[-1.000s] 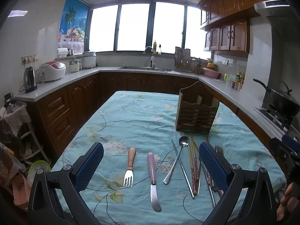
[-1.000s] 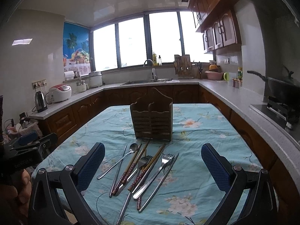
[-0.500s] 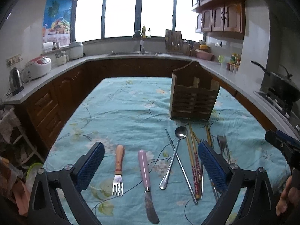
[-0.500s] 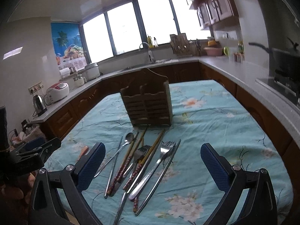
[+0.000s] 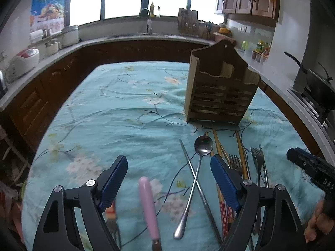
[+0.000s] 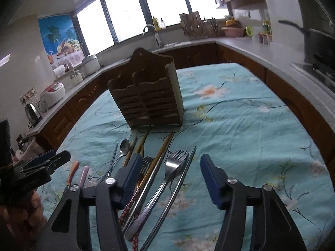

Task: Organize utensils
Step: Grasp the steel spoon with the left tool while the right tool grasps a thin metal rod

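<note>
Two grippers work at once. I have the left gripper [image 5: 168,177] spread around the pink-handled knife [image 5: 149,207]; its jaws have just been closing, pads not yet touching. The right gripper [image 6: 168,175] straddles the steel fork [image 6: 165,179] and a long metal chopstick [image 6: 178,188], jaws likewise narrowing, nothing pinched. I judge a clean grasp needs each handle centred before I squeeze. At twelve o'clock of the utensil pile stands the wooden caddy [image 6: 150,102]; no handles rise above its rim, though I cannot see inside its compartments.
</note>
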Demonstrator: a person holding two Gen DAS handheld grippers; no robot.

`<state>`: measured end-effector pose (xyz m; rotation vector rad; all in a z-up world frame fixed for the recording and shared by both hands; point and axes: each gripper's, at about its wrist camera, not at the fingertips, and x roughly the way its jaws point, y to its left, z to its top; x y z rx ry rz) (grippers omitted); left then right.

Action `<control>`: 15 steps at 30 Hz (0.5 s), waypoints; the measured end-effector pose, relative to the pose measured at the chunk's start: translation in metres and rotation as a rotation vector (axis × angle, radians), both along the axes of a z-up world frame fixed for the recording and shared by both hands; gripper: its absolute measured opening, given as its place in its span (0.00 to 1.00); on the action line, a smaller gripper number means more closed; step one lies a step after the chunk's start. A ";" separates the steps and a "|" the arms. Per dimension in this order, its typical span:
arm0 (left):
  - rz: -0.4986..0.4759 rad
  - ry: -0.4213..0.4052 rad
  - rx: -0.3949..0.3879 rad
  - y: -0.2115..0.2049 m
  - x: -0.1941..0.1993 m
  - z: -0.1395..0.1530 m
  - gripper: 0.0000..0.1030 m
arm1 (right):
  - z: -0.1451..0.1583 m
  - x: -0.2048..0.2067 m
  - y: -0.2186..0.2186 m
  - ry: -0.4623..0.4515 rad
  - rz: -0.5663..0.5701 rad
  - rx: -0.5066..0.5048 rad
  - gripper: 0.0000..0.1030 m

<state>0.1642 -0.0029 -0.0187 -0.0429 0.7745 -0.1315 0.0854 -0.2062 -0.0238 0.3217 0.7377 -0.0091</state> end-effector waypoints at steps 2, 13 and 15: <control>-0.013 0.011 0.000 -0.003 0.010 -0.002 0.77 | -0.007 0.008 0.000 0.024 0.006 0.007 0.47; -0.071 0.126 0.017 -0.026 0.065 -0.024 0.70 | -0.042 0.042 -0.017 0.148 -0.015 0.050 0.26; -0.084 0.142 0.015 -0.030 0.076 -0.027 0.70 | -0.047 0.049 -0.021 0.166 -0.029 0.053 0.22</control>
